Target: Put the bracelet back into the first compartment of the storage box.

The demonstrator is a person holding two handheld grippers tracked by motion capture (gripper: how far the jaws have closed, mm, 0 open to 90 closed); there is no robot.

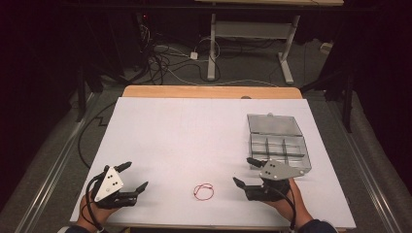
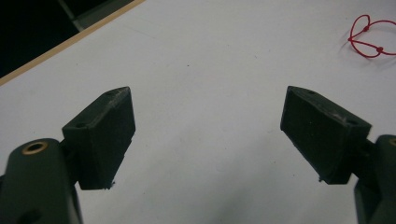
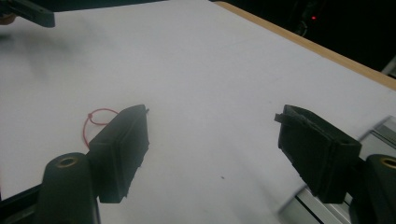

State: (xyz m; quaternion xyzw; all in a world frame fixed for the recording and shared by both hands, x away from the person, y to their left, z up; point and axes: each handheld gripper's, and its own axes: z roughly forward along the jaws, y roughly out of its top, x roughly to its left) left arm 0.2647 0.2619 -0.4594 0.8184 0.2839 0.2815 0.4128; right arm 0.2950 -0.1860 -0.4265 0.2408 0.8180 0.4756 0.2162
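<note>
A thin red cord loop [image 1: 203,191] lies flat on the white table sheet [image 1: 194,136], near the front edge between my two grippers. My left gripper [image 1: 136,175] rests at the front left, open and holding nothing. In the left gripper view the gripper [image 2: 208,91] stands wide open over bare sheet, and the red loop [image 2: 369,39] lies far off at the upper right. My right gripper [image 1: 242,170] is at the front right, also open and holding nothing. In the right gripper view the gripper [image 3: 212,112] is spread wide, with the loop [image 3: 95,119] partly hidden behind the left jaw.
A clear plastic compartment box [image 1: 277,141] with its lid folded back lies at the right, just beyond my right gripper; its blurred edge [image 3: 373,133] is beside the right jaw. A bare wooden strip [image 1: 209,91] runs along the table's far edge. Cables lie on the floor beyond.
</note>
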